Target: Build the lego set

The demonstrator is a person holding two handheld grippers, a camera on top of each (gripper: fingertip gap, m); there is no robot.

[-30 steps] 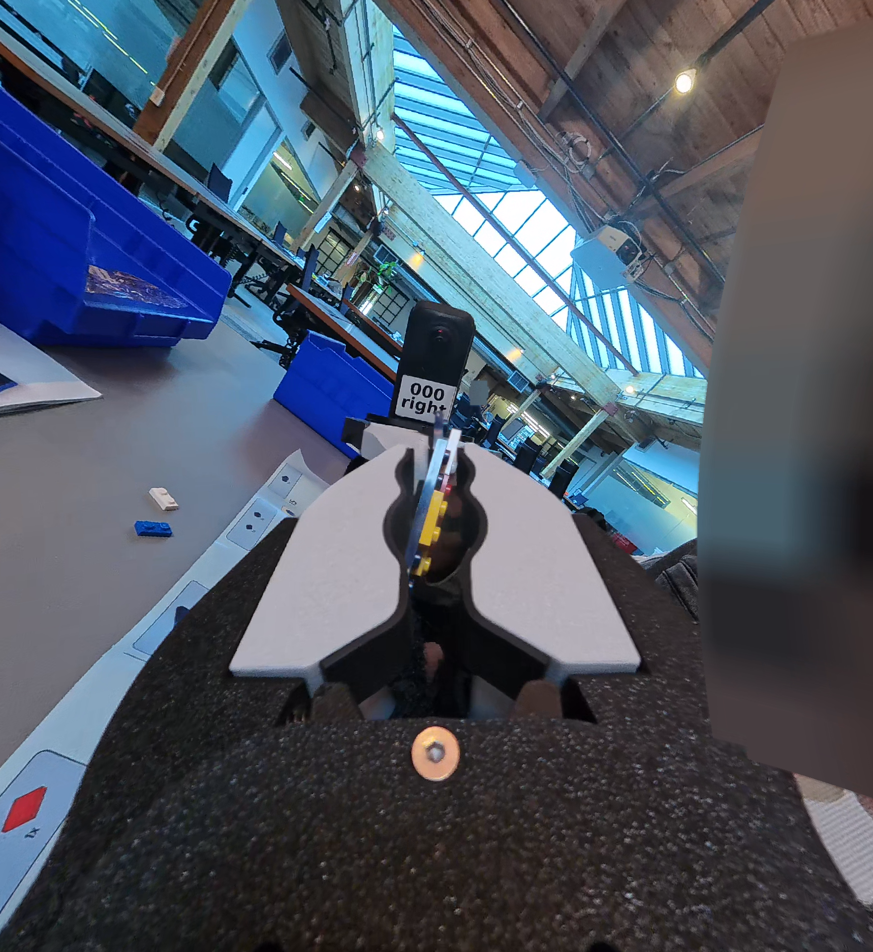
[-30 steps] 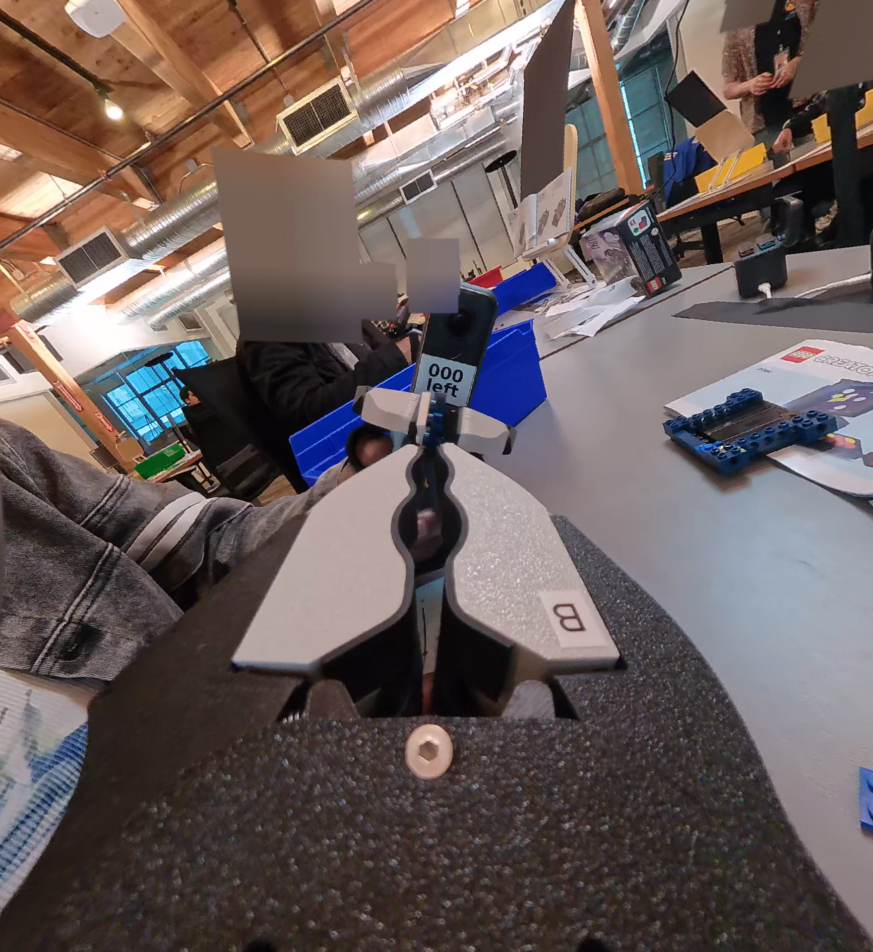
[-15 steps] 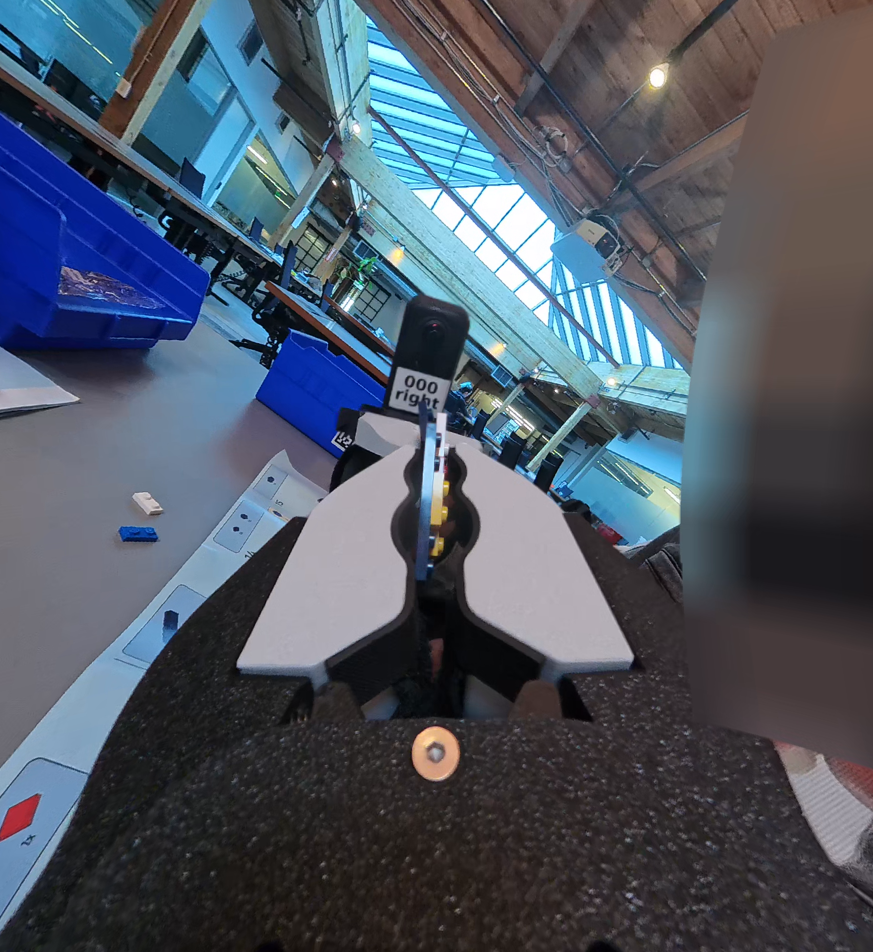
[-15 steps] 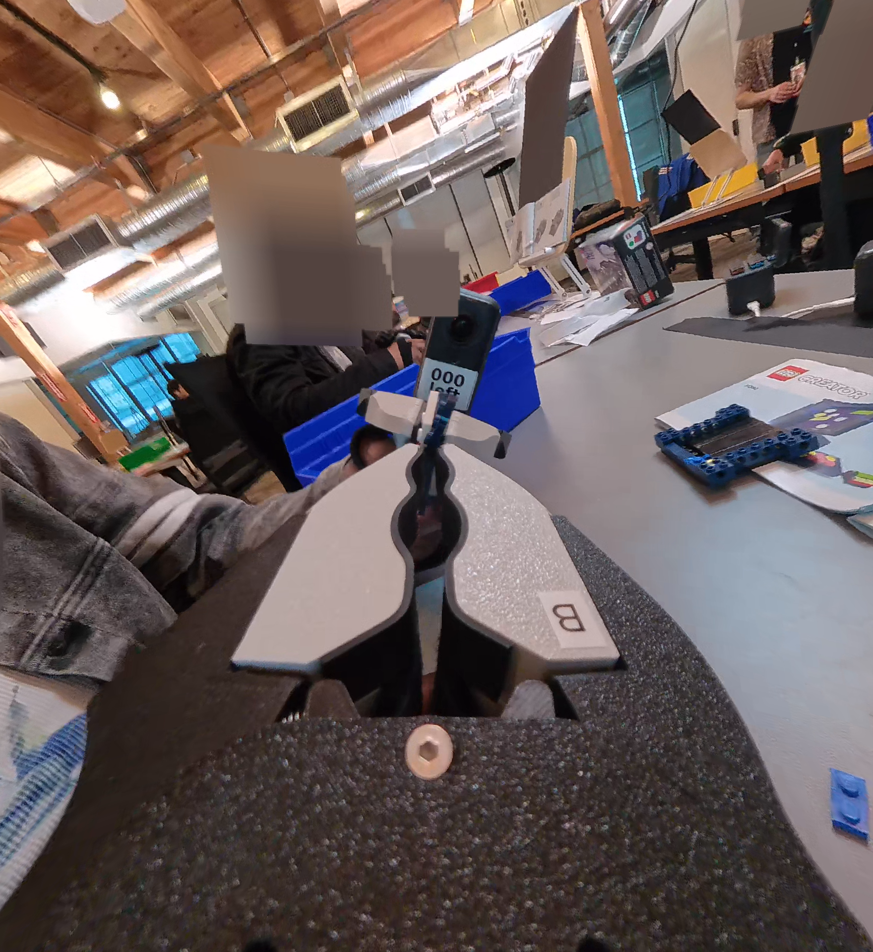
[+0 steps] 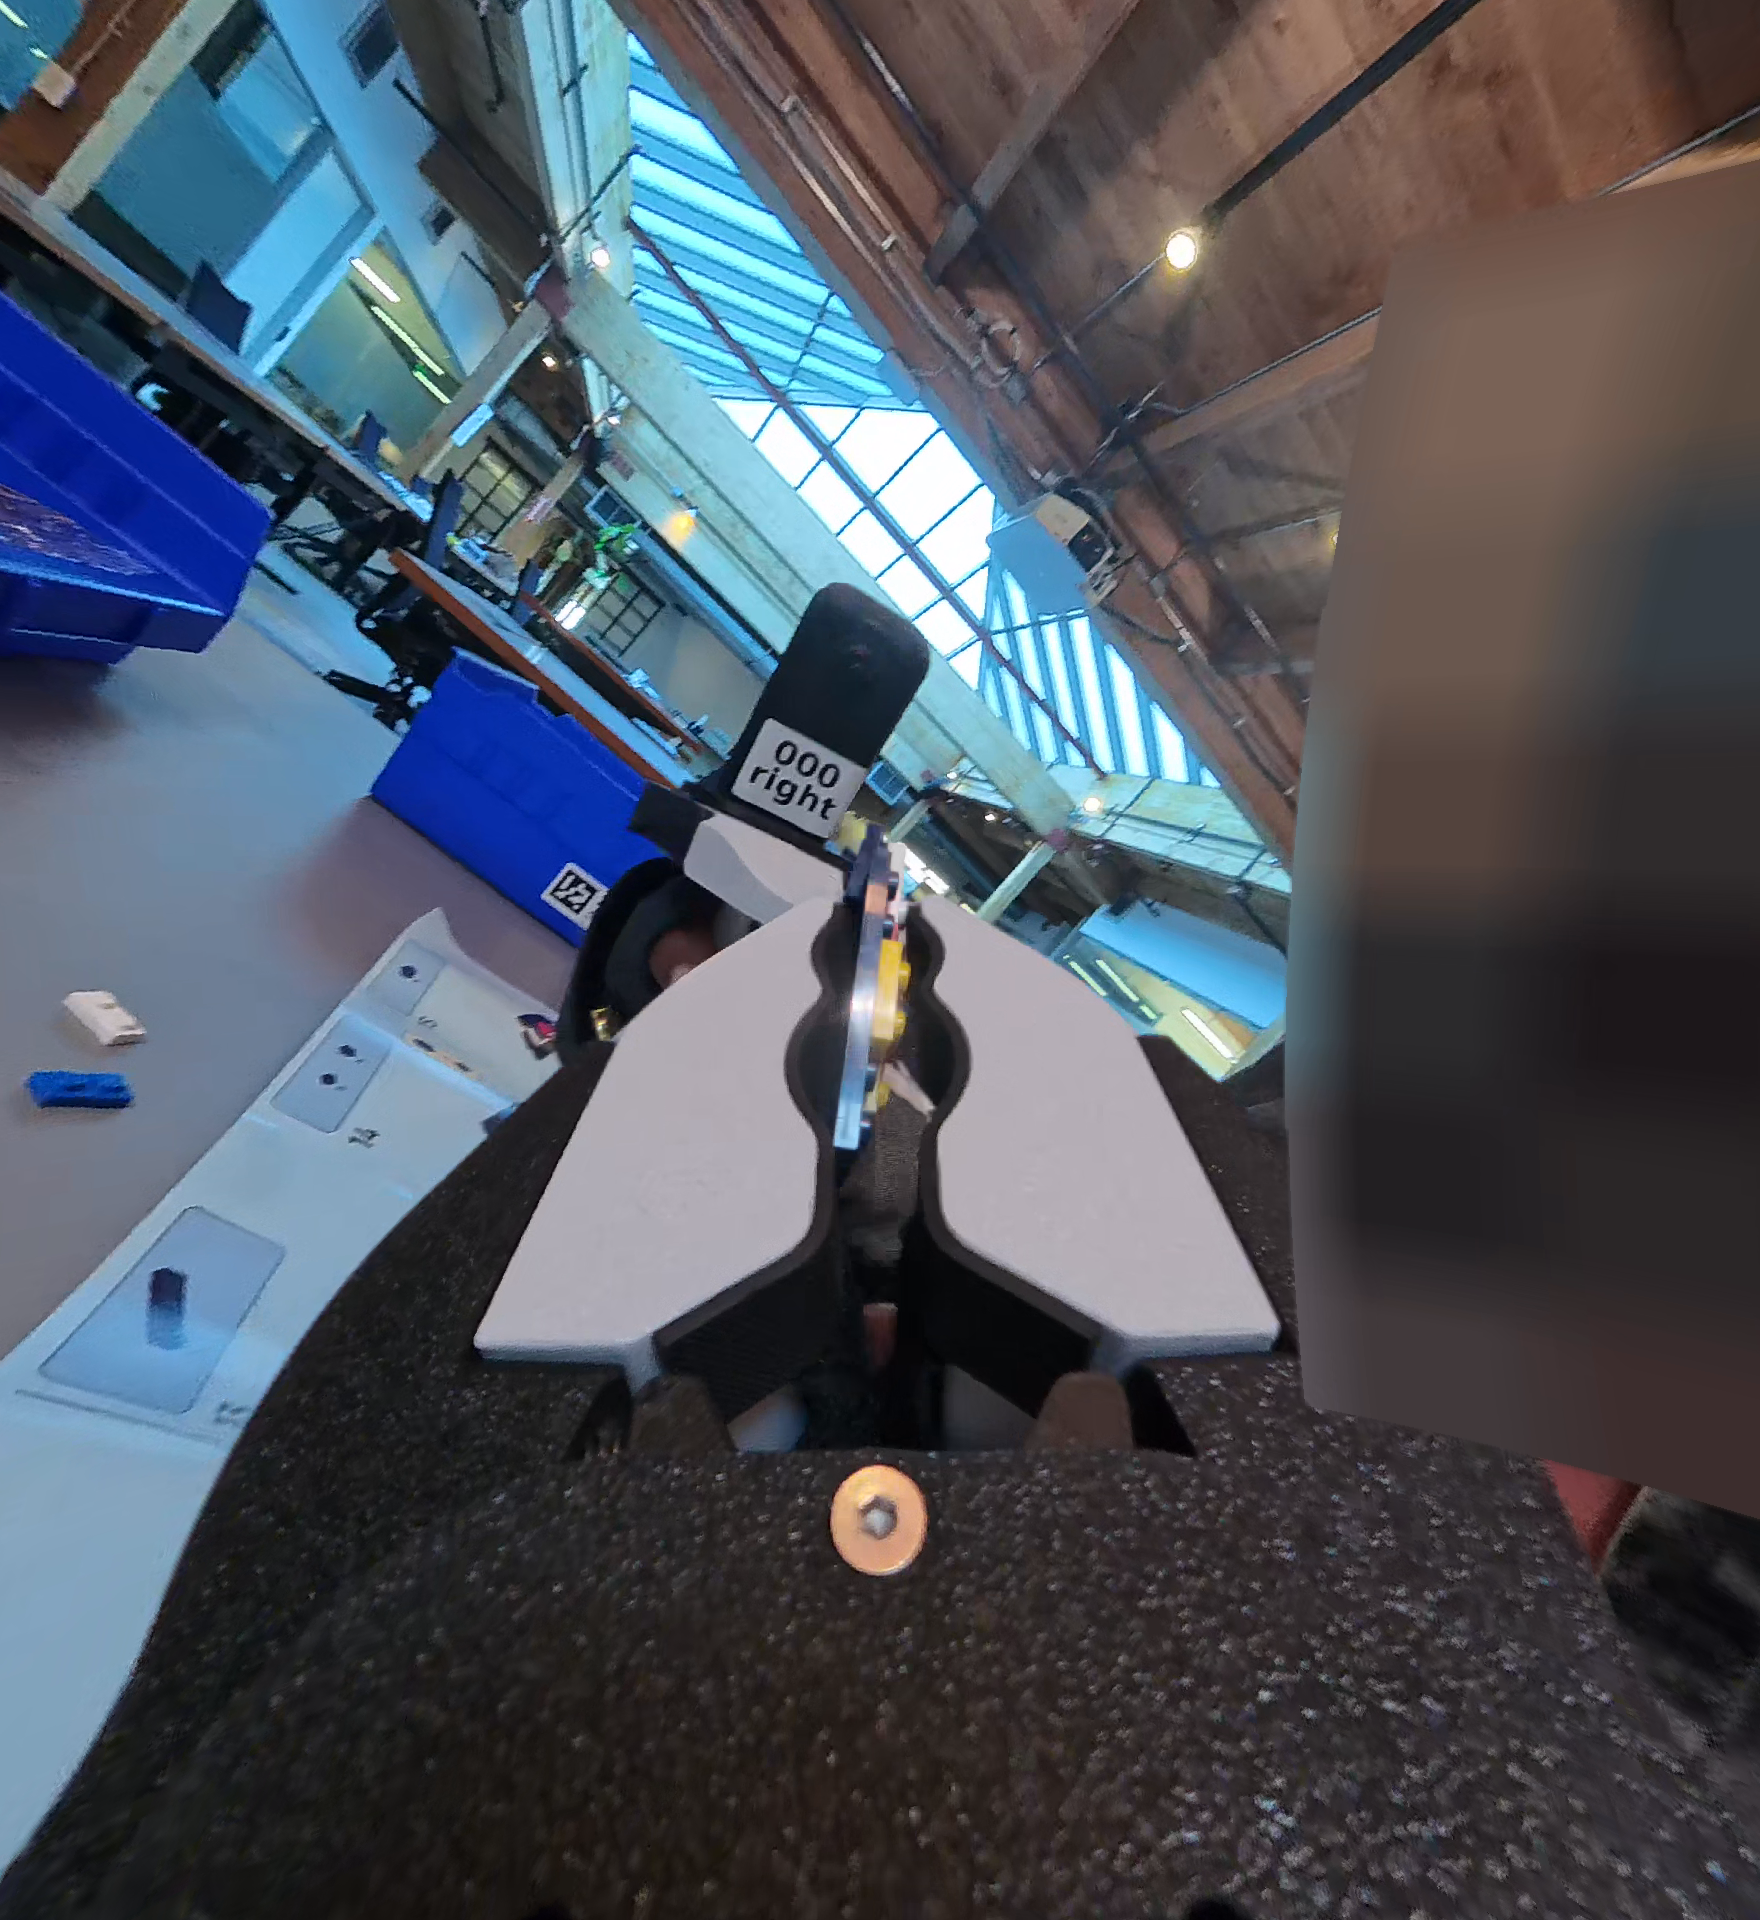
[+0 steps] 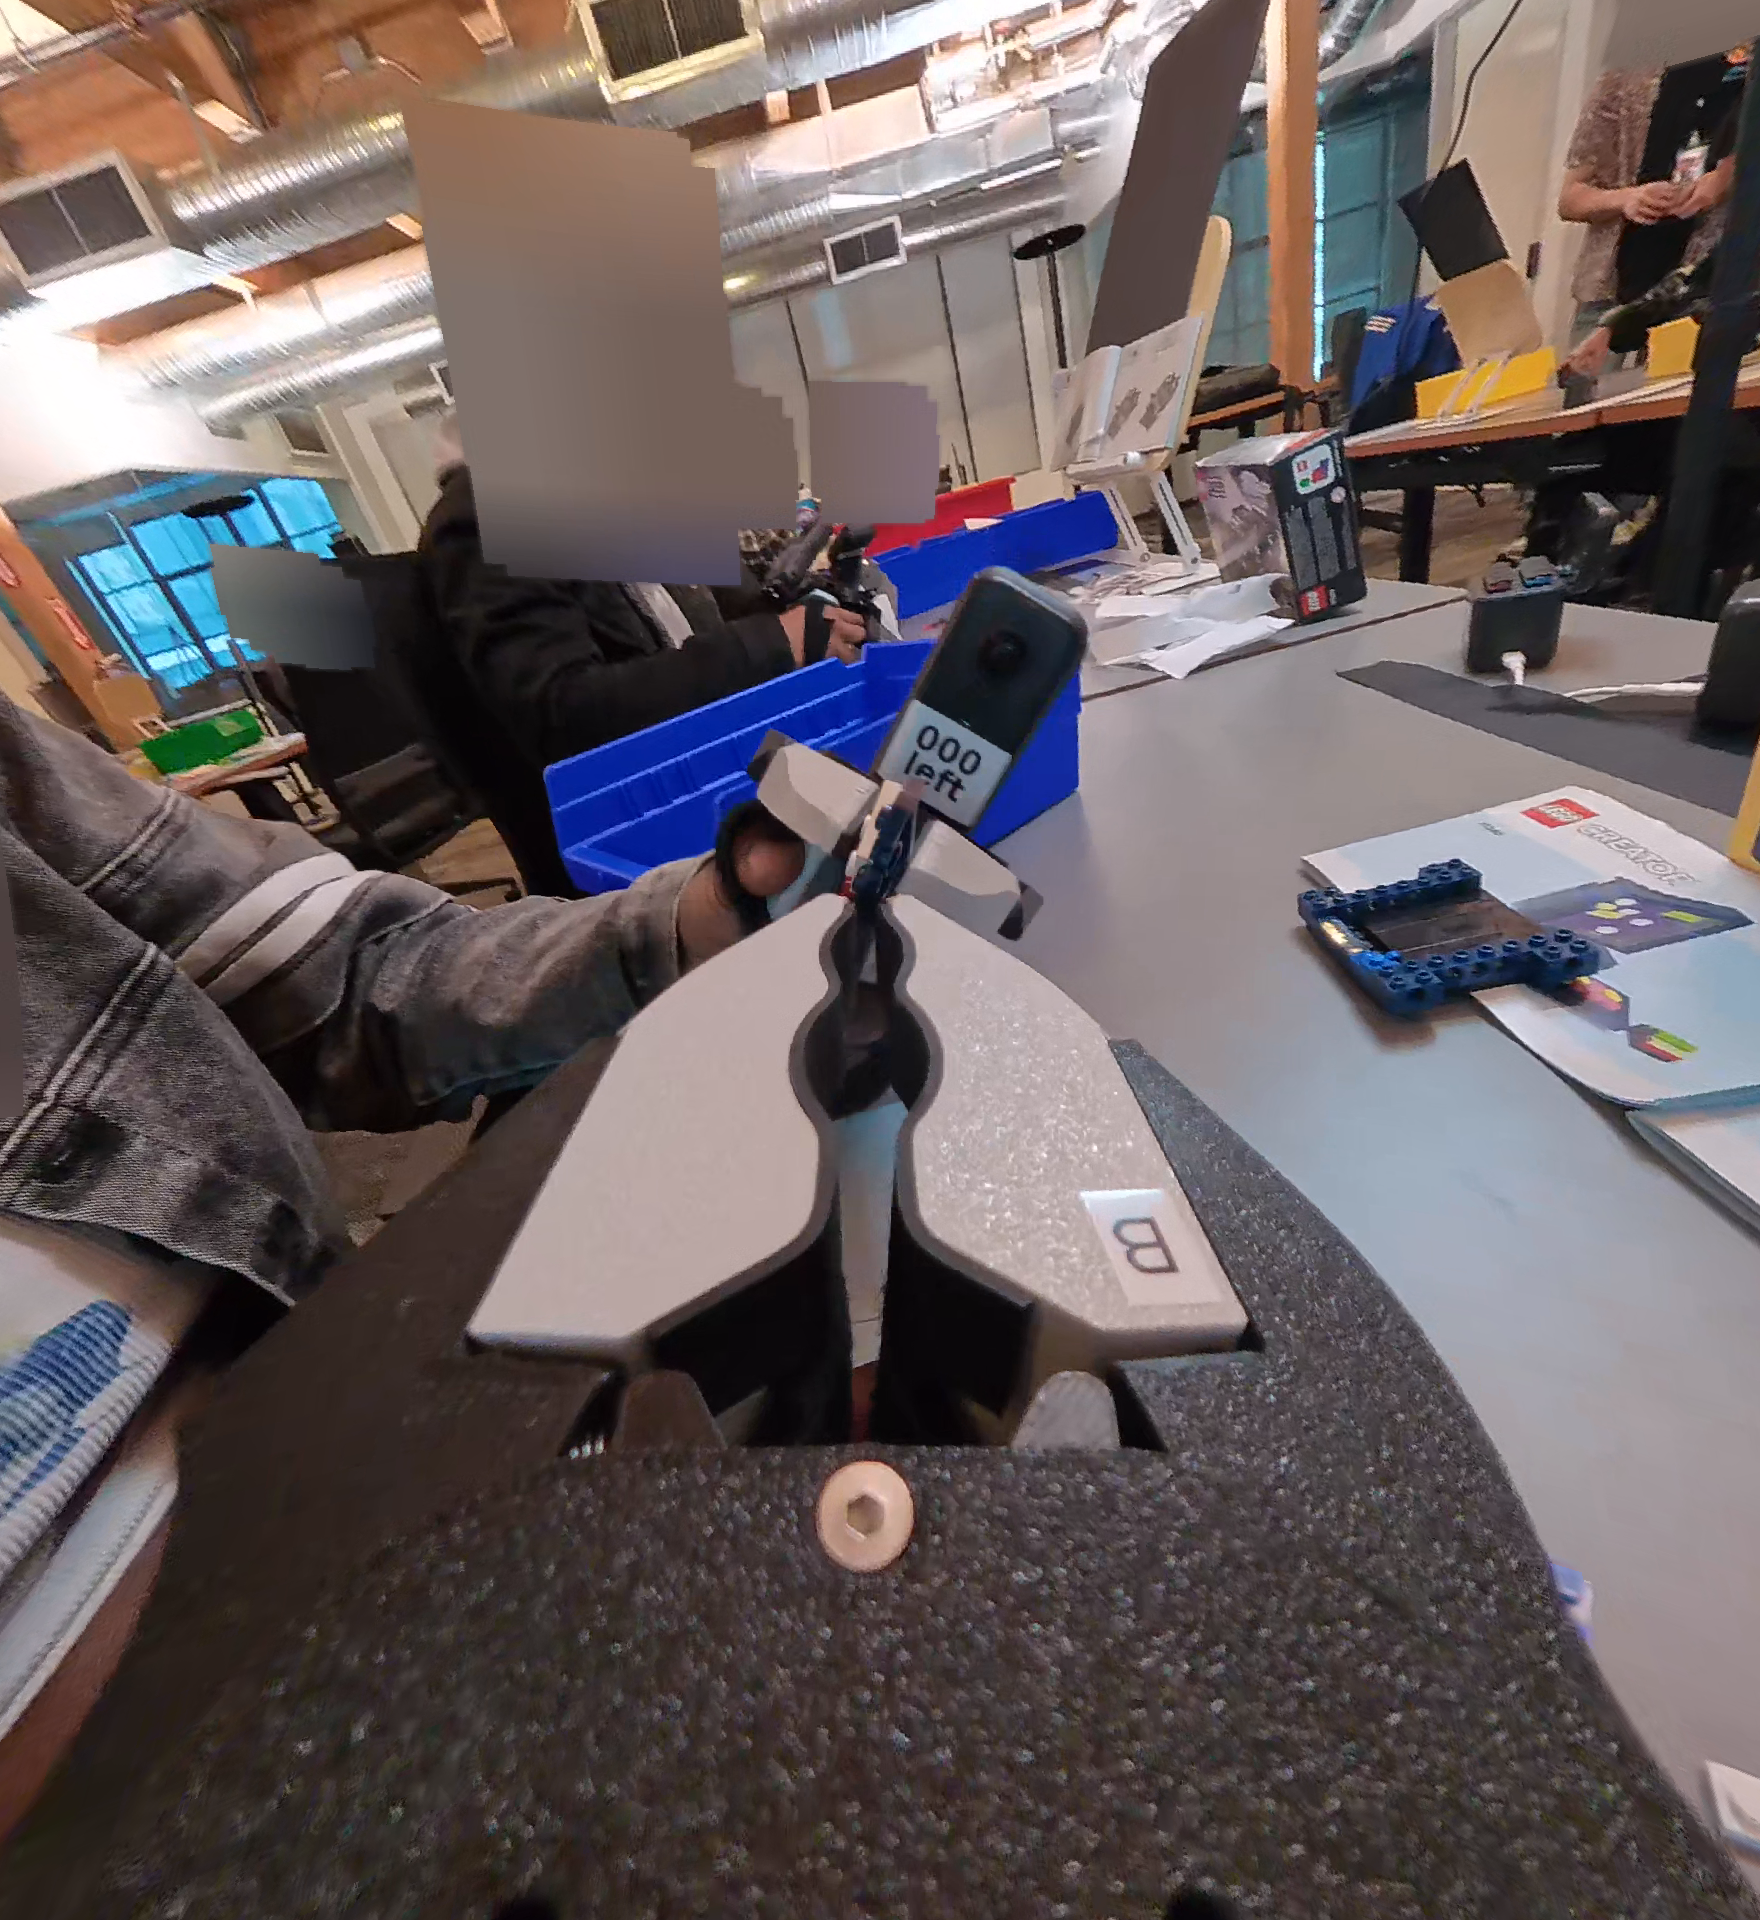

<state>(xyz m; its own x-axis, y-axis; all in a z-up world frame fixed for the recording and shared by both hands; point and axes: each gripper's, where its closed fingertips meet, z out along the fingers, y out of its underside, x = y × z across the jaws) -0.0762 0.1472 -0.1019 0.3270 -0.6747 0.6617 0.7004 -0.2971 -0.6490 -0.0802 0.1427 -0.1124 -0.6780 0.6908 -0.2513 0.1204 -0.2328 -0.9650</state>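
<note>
Meeting nose to nose above the grey table (image 6: 1375, 1195), left gripper (image 5: 874, 914) narrowed on a thin blue plate with yellow bricks (image 5: 868, 1023), right gripper (image 6: 868, 914) pinched on its dark blue edge; blue frame (image 6: 1442, 940) lies apart on a booklet (image 6: 1634, 935).

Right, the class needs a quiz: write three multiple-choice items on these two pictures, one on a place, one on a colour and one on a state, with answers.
1. Where does the dark blue brick frame lie?
A partly on the printed booklet
B in a blue bin
C on the floor

2. What colour are the small bricks on the thin blue plate?
A green
B yellow
C pink

3. How is the left gripper?
A wide open
B shut on the plate
C lying on the table

Answers:
1 A, the frame overlaps the booklet's page.
2 B, yellow studs show beside the plate.
3 B, both fingers close against it.
</note>
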